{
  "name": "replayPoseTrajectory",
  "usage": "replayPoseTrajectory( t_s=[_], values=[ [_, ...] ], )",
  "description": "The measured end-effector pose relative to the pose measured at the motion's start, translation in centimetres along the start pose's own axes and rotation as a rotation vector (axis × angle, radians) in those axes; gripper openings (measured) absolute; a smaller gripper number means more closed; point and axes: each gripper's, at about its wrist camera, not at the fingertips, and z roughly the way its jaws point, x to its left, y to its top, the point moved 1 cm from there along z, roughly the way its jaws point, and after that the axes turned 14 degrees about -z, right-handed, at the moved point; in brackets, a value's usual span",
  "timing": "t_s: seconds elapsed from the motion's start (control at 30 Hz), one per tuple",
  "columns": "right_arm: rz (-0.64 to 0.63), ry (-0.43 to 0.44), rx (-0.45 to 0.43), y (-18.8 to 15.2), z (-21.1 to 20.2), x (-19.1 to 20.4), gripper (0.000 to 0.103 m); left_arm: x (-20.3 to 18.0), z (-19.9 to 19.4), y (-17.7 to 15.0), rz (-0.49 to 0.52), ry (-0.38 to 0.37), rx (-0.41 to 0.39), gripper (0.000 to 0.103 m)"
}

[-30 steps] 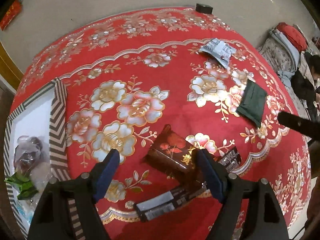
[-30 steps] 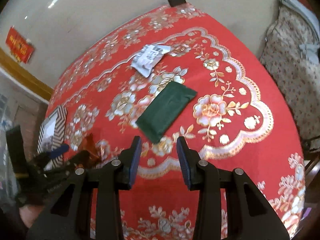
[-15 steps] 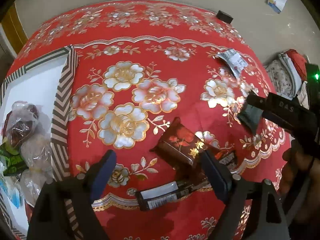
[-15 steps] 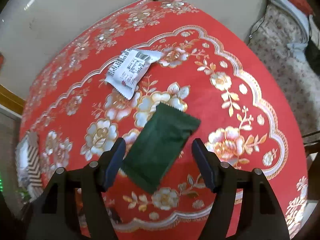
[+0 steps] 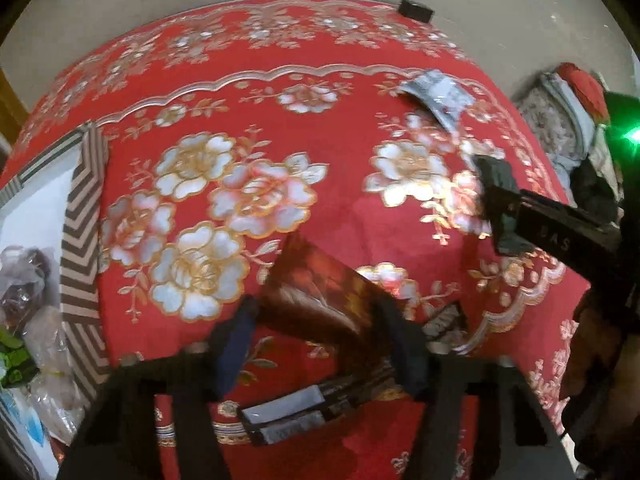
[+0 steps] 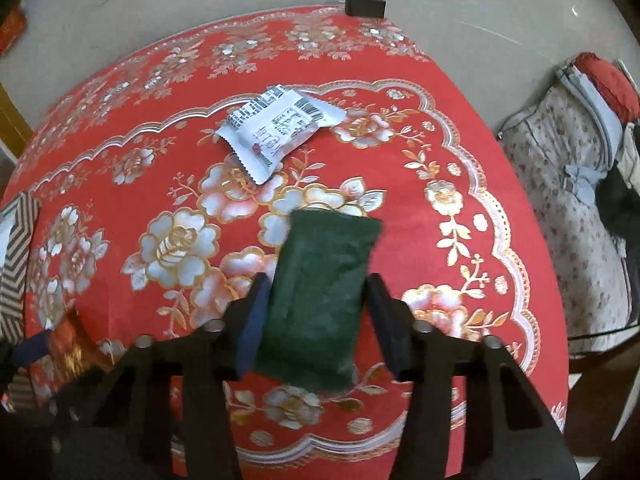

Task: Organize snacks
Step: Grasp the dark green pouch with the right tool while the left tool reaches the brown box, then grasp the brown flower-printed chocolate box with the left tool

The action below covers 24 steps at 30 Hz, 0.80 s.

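Both tools have just been closing: the left tool (image 5: 316, 340) clamps a glossy brown foil packet (image 5: 316, 292), the right tool (image 6: 316, 320) a dark green pouch (image 6: 324, 292), mid-bench. Some snacks already fill the striped box (image 5: 80, 240) at left; a white printed sachet (image 6: 280, 128) waits far.

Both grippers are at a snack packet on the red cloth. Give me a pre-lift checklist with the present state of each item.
1. Green packet sits between the right gripper fingers: ok; the jaws have just been closing.
2. Right pads pressing the green packet: cannot tell; they look to meet its edges.
3. Brown packet sits between the left gripper fingers: ok; these jaws have just been closing too.
4. Left pads gripping it: cannot tell, blurred.
5. Black bar lies partly under the brown packet and could be dragged: not ok.
6. Striped box at the left has room: ok.
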Motion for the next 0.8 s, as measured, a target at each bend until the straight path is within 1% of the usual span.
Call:
replayPoseTrajectory(
  t_s=[0.07,0.17,0.23,0.3,0.33,0.4,0.47,0.63,0.8],
  values=[
    [0.003,0.013,-0.007,-0.4,-0.1,-0.5,0.044,-0.1,0.0,0.0,0.0,-0.024,-0.001,0.039],
    [0.03,0.061,-0.04,-1.2,-1.0,-1.2,0.044,0.0,-0.5,0.2,-0.01,-0.042,-0.009,0.025],
    [0.047,0.099,-0.078,-1.8,-2.4,-1.6,0.044,0.2,-1.4,0.2,-0.017,-0.053,-0.034,0.023],
    [0.053,0.124,-0.108,-2.3,-3.8,-1.7,0.044,0.2,-2.4,0.3,-0.032,-0.087,-0.057,0.02],
    [0.06,0.151,-0.124,-2.7,-4.7,-1.7,0.044,0.3,-3.0,0.3,-0.042,-0.106,-0.068,0.02],
    [0.066,0.173,-0.131,-3.2,-5.3,-1.5,0.044,0.4,-3.9,0.2,-0.047,-0.133,-0.082,0.02],
    [0.07,0.194,-0.136,-3.7,-6.0,-1.3,0.044,0.6,-4.4,0.0,-0.05,-0.139,-0.096,0.019],
    [0.052,0.209,-0.128,-4.6,-6.7,-0.4,0.044,1.3,-4.7,-0.8,-0.064,-0.153,-0.091,0.017],
    [0.051,0.224,-0.123,-5.3,-7.1,0.0,0.044,2.1,-5.8,-1.7,-0.075,-0.18,-0.109,0.014]
  ],
)
